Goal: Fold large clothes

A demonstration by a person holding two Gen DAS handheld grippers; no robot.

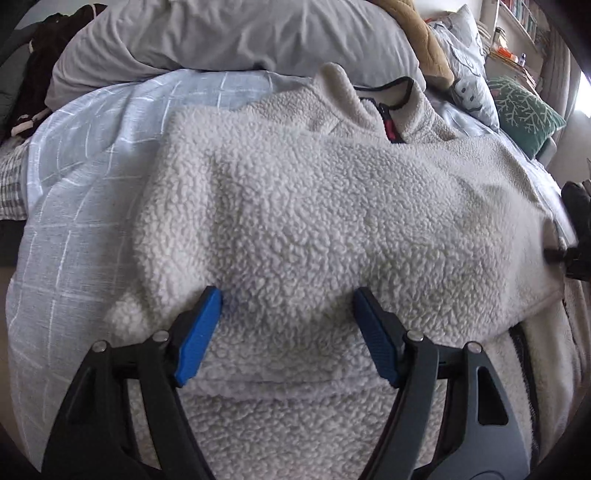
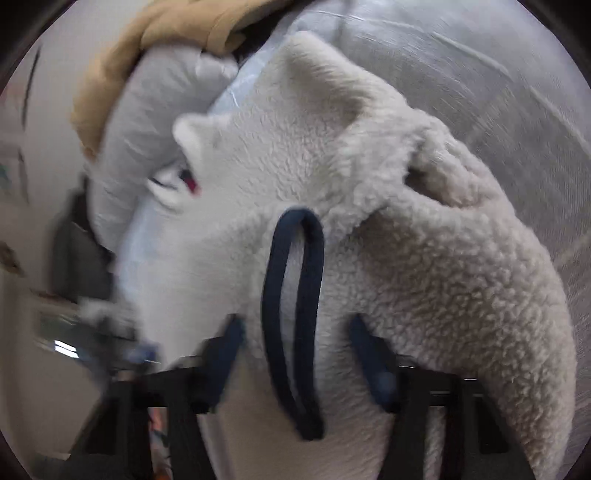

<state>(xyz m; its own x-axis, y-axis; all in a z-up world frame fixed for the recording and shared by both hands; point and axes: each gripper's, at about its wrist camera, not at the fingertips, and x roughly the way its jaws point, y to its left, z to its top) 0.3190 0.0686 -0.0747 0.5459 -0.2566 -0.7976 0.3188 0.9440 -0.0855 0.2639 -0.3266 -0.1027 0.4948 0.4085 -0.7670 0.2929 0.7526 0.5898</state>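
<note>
- While the cream-white sherpa fleece jacket (image 1: 295,206) lies spread over the pale blue grid-patterned bedsheet (image 1: 74,177), the left gripper (image 1: 288,302) hangs right above its lower part, pointing steeply down.
- Its blue pads (image 1: 199,332) stand wide apart, fleece showing between them, and they are not pinching any cloth.
- Up at the far end of the jacket, the collar with its dark trim (image 1: 391,86) sits open, a red tag showing just beneath it.
- Over to the right wrist view: the right gripper (image 2: 297,332) is blurred, its two fingers (image 2: 373,362) flanking a dark navy-edged sleeve cuff (image 2: 295,317) that stands as a tall loop between them.
- From this picture the pads look set apart on either side of the cuff, and I cannot tell whether they press on it.
- Beside the cuff, the fleece sleeve bulges to the right in a thick roll, and the body of the jacket runs away toward the top of the view.
- At the right edge of the left wrist view, a dark part of the other gripper shows near the jacket's side edge.
- Behind the jacket, a big grey pillow (image 1: 229,33) lies across the head of the bed, with a tan plush piece (image 1: 424,40) tucked against it.
- Further right sit a printed pale cushion (image 1: 465,74) and a dark green cushion with a white branch pattern (image 1: 524,110).
- No containers show in either view.
</note>
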